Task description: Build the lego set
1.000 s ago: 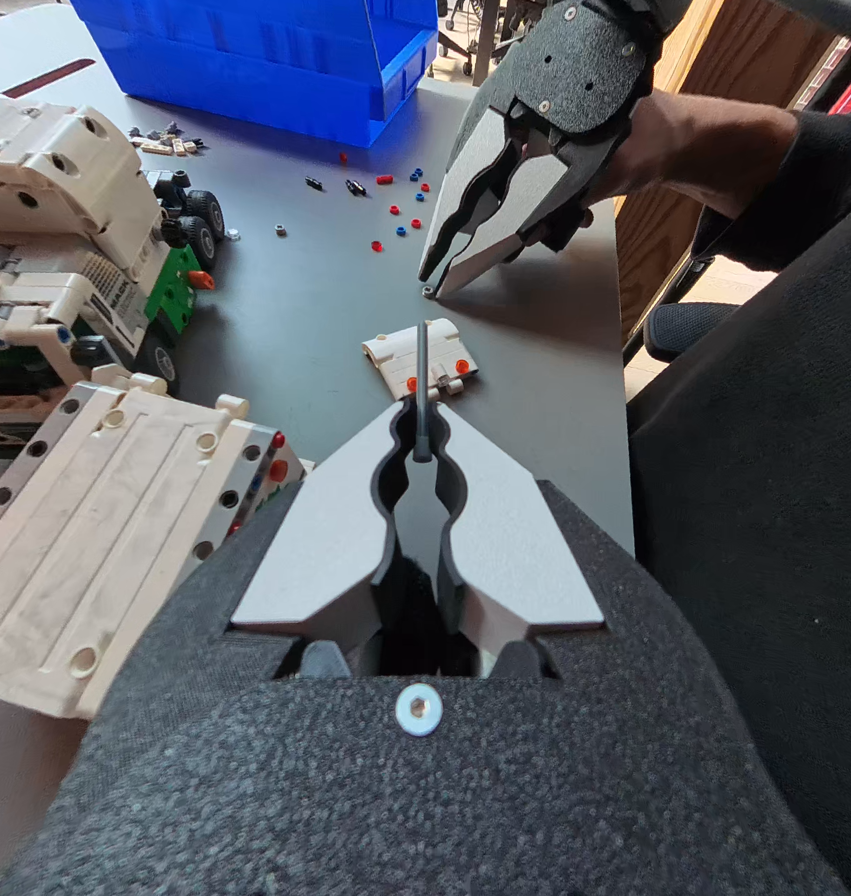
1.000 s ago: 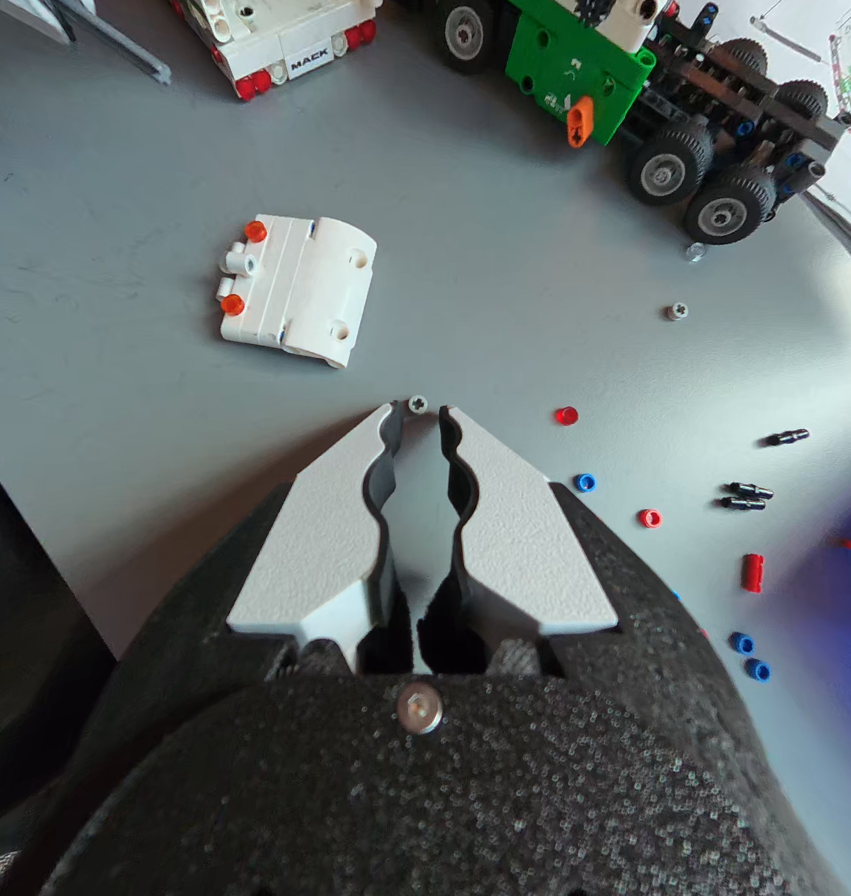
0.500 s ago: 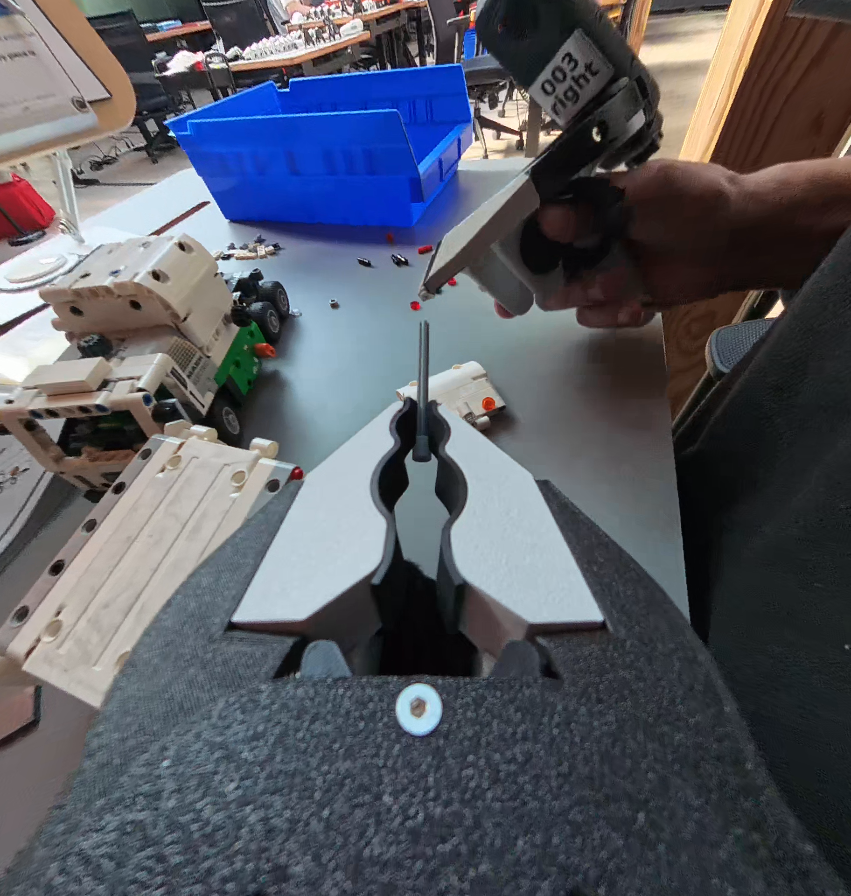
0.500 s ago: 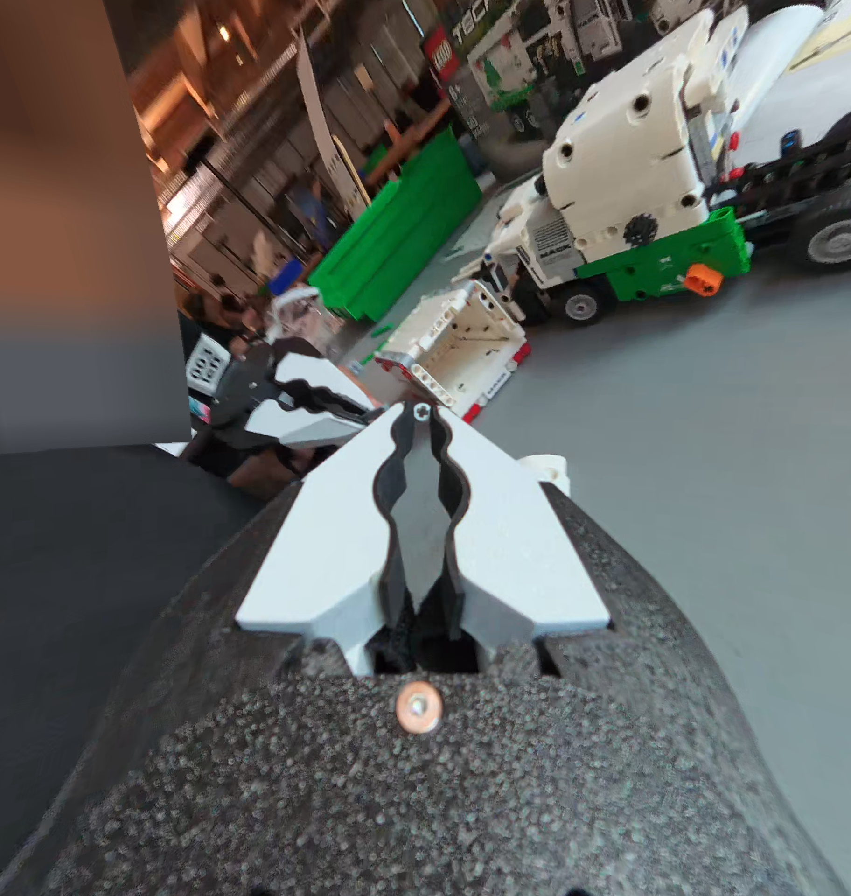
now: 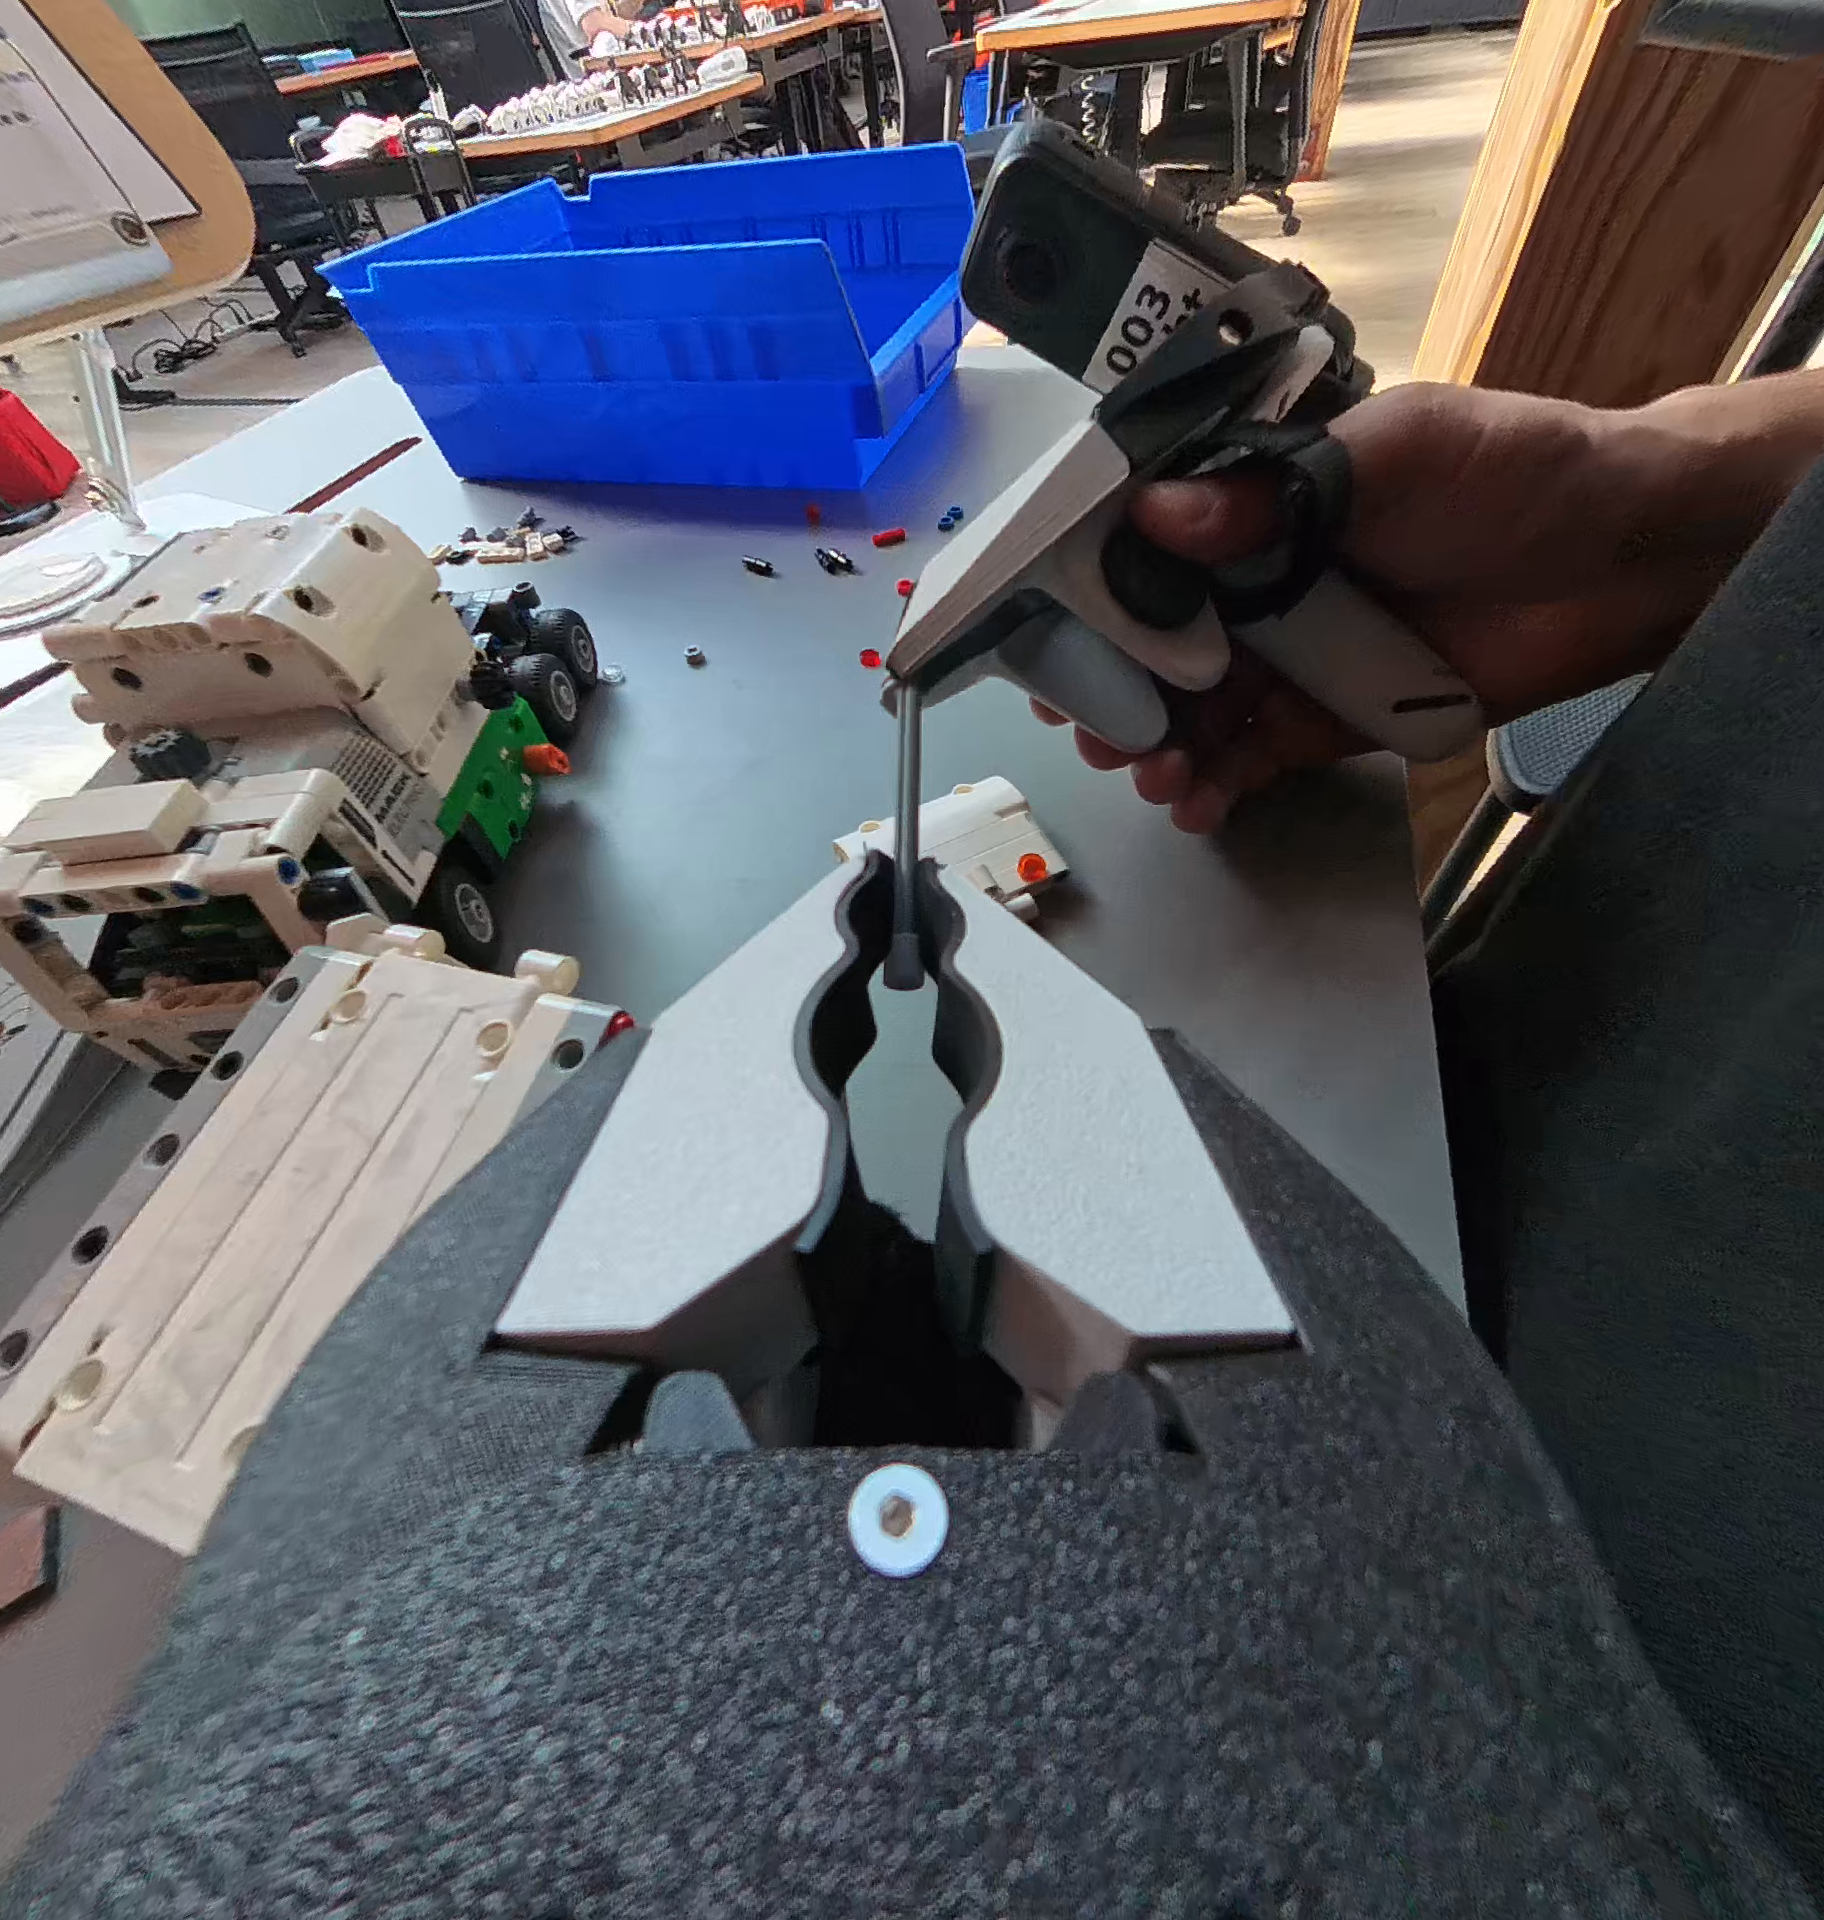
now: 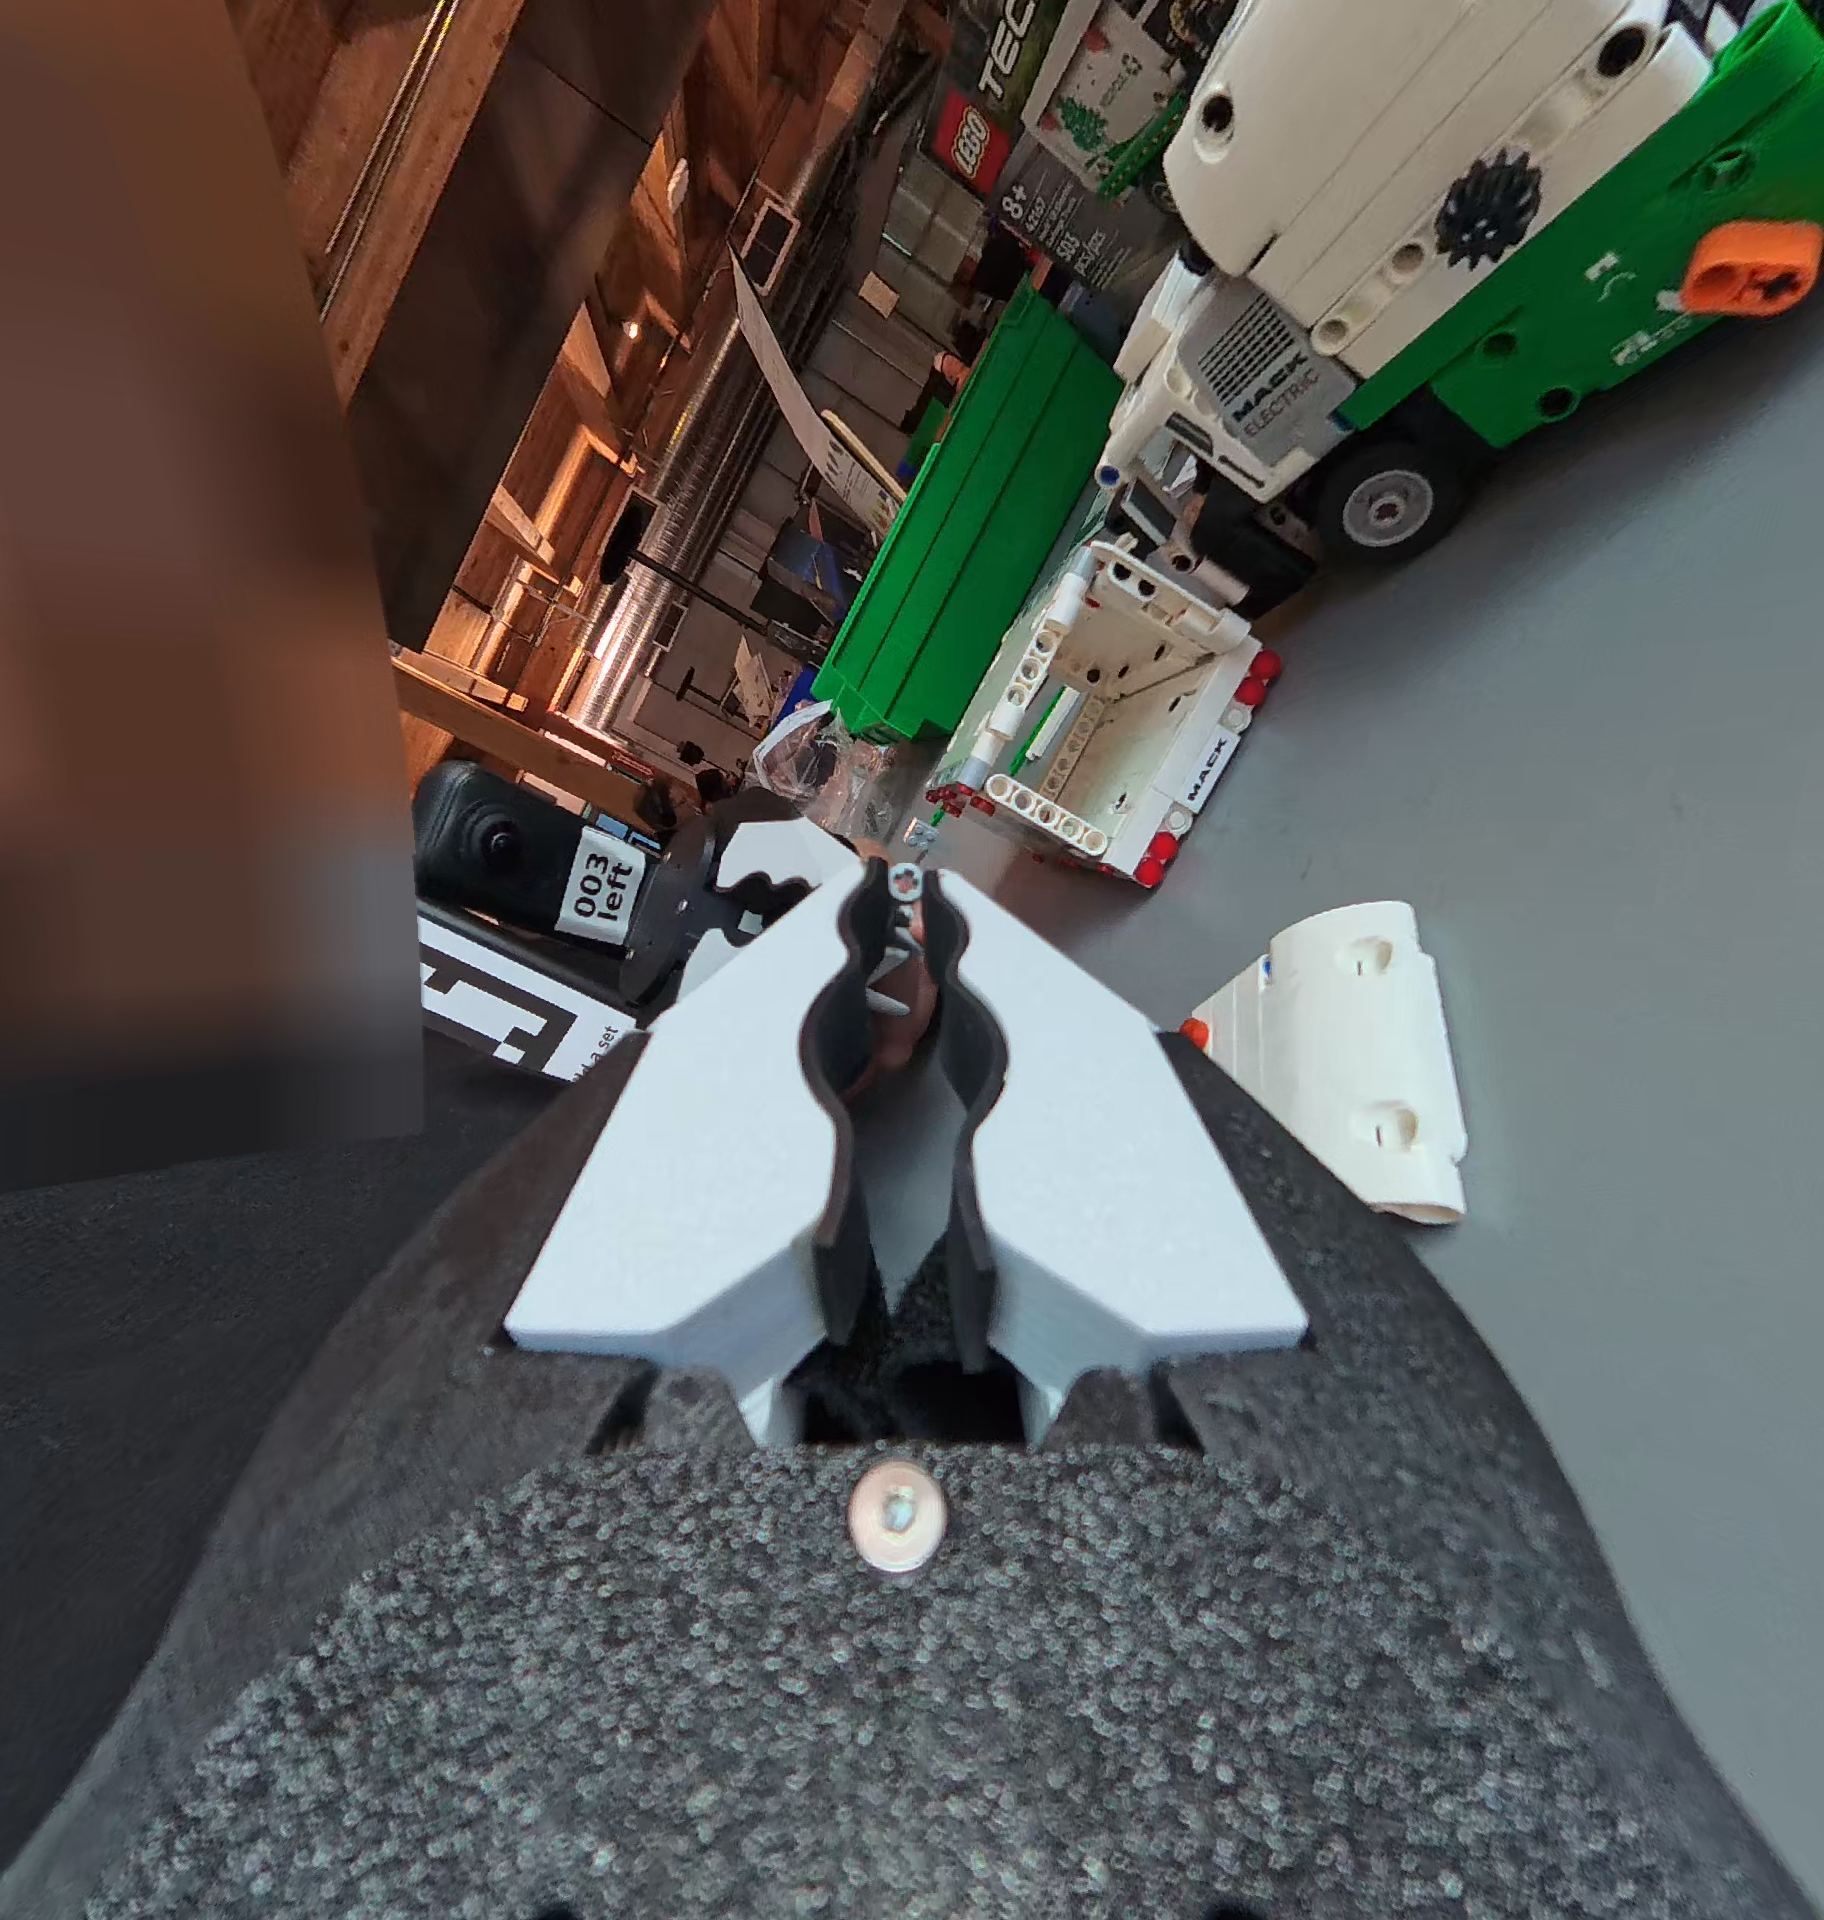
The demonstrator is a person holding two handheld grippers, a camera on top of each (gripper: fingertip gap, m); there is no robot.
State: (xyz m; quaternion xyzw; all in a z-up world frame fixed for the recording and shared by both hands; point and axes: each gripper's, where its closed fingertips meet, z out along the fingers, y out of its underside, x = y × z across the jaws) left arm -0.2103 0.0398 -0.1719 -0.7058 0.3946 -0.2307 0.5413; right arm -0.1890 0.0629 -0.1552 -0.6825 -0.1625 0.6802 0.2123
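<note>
Grey axle [image 5: 904, 831] is clenched in the left tool [image 5: 897, 883]; the right tool [image 5: 892, 681], grasping a small bush [image 6: 906, 883], meets the axle's tip. Beside the axle, the truck [image 5: 295, 727] looks mostly built; loose pins remain.

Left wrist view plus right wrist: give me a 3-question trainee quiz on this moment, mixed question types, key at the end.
1. True or false: the left gripper is shut on the grey axle.
2. Multiple choice: what does the right gripper pinch at its tips? A) a red pin B) a small grey bush C) an orange connector
3. Fill in: the small white panel piece lies on the grey ____, in no gripper.

Key
1. True; the axle sticks out forward between the closed tips.
2. B; in the left wrist view the right gripper's tips meet the axle's far end.
3. table
</note>
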